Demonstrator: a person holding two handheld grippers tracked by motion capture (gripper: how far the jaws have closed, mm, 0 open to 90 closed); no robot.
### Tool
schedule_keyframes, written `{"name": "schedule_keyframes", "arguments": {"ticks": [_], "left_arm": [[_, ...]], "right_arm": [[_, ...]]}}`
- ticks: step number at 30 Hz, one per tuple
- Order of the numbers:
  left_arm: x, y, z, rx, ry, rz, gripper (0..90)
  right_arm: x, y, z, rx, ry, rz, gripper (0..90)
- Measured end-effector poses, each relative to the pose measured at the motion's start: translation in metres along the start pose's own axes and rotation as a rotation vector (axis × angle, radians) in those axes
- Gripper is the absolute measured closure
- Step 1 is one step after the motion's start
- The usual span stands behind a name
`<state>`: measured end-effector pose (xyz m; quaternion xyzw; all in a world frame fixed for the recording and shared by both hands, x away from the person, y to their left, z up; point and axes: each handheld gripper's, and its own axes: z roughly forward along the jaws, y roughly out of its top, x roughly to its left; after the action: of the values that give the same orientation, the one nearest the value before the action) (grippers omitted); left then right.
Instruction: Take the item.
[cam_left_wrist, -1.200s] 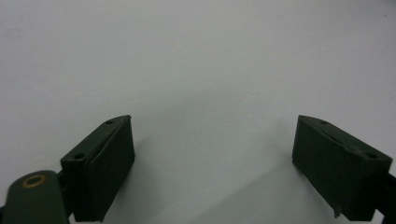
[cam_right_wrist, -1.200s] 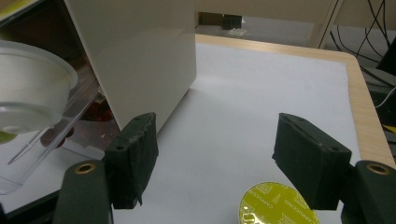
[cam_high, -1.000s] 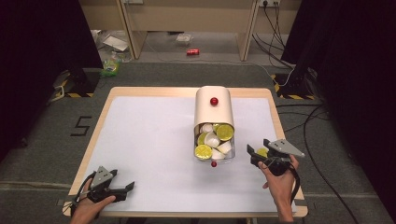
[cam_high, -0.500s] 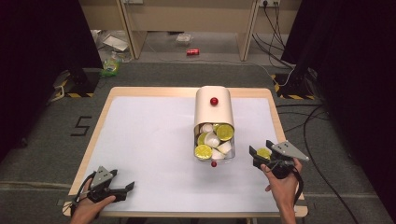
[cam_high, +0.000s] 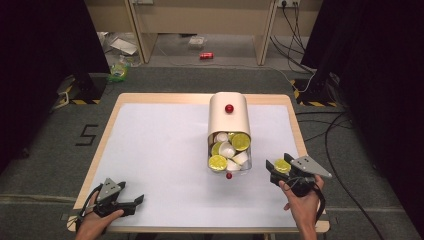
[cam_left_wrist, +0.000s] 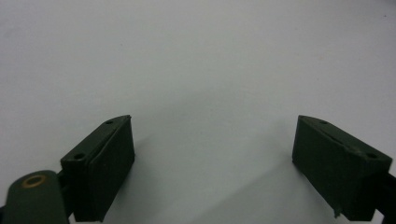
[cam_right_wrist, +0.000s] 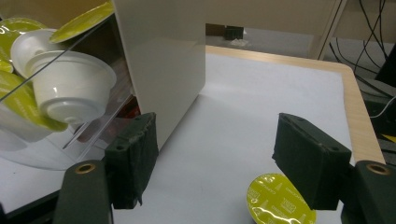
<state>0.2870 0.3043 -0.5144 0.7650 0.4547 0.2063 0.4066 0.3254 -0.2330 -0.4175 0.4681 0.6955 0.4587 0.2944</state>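
A cream box (cam_high: 229, 114) lies in the middle of the table with a clear drawer (cam_high: 230, 152) open toward me. The drawer holds several white capsules (cam_right_wrist: 70, 88) with yellow-green lids (cam_high: 240, 141). One yellow-lidded capsule (cam_right_wrist: 279, 201) lies lid up on the white mat, partly behind the right-hand jaw of my right gripper (cam_right_wrist: 215, 126). That gripper (cam_high: 277, 162) is right of the drawer with its jaws apart, and neither pad presses on the capsule (cam_high: 282, 165). My left gripper (cam_high: 136, 205) rests at the near left of the mat (cam_left_wrist: 196, 56), open wide with nothing in it (cam_left_wrist: 213, 119).
A small red knob (cam_high: 229, 108) tops the box and another red knob (cam_high: 229, 175) marks the drawer's front. The table's wooden right edge (cam_right_wrist: 359, 121) runs close beside my right gripper. Cables (cam_high: 340, 150) trail on the floor to the right.
My right gripper has drifted very slightly toward the near edge, jaws unchanged. The left gripper has kept still.
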Motion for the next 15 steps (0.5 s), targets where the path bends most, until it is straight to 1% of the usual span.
{"name": "schedule_keyframes", "arguments": {"ticks": [4,8,15], "left_arm": [[0.000,0.000,0.000,0.000,0.000,0.000,12.5],[0.000,0.000,0.000,0.001,0.000,0.001,12.5],[0.000,0.000,0.000,0.001,0.000,0.001,12.6]], "right_arm": [[0.003,-0.001,-0.003,0.000,0.003,-0.007,30.8],[0.006,-0.002,-0.006,-0.004,0.012,-0.003,30.8],[0.011,-0.005,-0.011,-0.005,0.022,-0.014,30.8]]}}
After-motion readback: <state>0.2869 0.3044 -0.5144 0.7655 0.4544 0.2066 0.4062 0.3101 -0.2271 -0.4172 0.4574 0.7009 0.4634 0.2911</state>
